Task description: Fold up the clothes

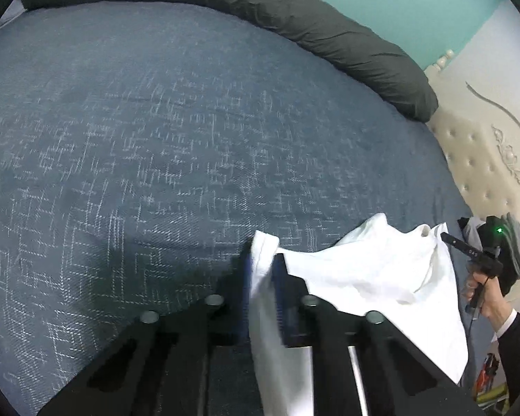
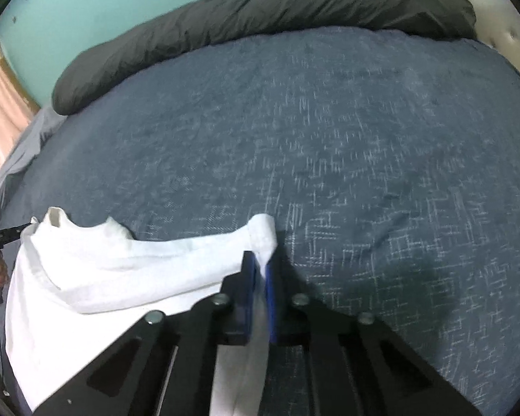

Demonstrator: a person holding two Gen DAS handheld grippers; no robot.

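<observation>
A white garment (image 1: 371,270) hangs between both grippers over the blue bed cover (image 1: 156,138). My left gripper (image 1: 261,270) is shut on one hemmed corner of it, cloth pinched between the blue pads. In the right wrist view my right gripper (image 2: 260,270) is shut on the opposite hemmed corner of the white garment (image 2: 104,270). The cloth sags in the middle, and its collar (image 2: 57,216) stands up near the other hand. The right gripper (image 1: 468,248) also shows at the far right of the left wrist view, held by a person's hand (image 1: 482,291).
A long dark grey bolster (image 1: 260,10) lies along the far side of the bed. A cream tufted headboard (image 1: 482,166) stands at the right, with a teal wall (image 2: 86,10) behind and a pink curtain (image 2: 0,111) at the left.
</observation>
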